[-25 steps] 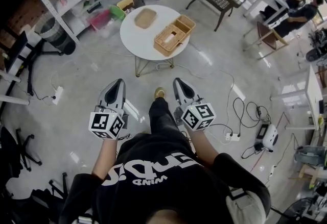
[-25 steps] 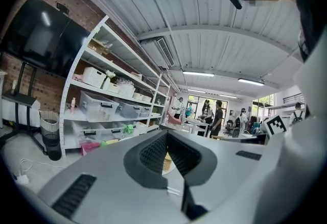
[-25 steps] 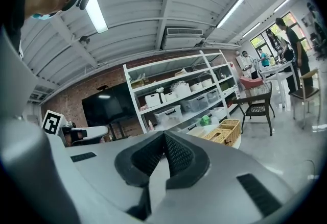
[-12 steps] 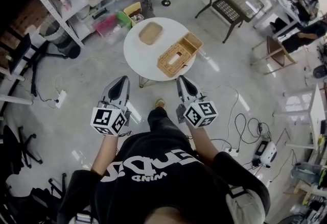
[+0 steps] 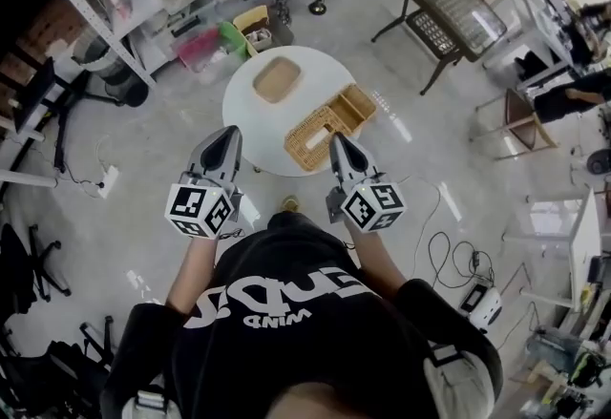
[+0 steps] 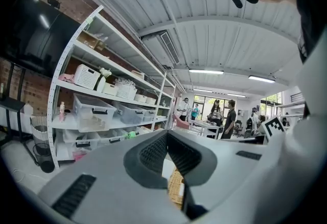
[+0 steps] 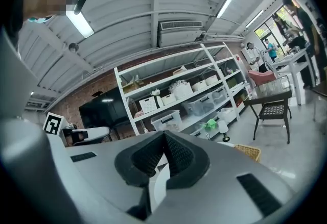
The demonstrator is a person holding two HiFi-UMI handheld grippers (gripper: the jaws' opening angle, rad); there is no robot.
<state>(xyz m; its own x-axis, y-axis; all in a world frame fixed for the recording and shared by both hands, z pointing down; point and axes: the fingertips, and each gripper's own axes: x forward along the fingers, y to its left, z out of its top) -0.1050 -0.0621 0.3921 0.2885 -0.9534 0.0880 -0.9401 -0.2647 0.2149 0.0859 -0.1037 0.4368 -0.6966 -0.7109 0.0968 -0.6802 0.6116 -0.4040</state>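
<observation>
White table (image 5: 263,116) sits partly behind right gripper (image 5: 338,140).

A light tan rectangular woven wicker basket (image 5: 305,142) stands upright and askew on the right half of a round white table (image 5: 250,116), its far end at the table's right edge. A partition splits it into a long compartment, holding something white, and a short one. A shallow tan rounded-rectangle tray (image 5: 276,79) lies flat behind it, apart.
</observation>
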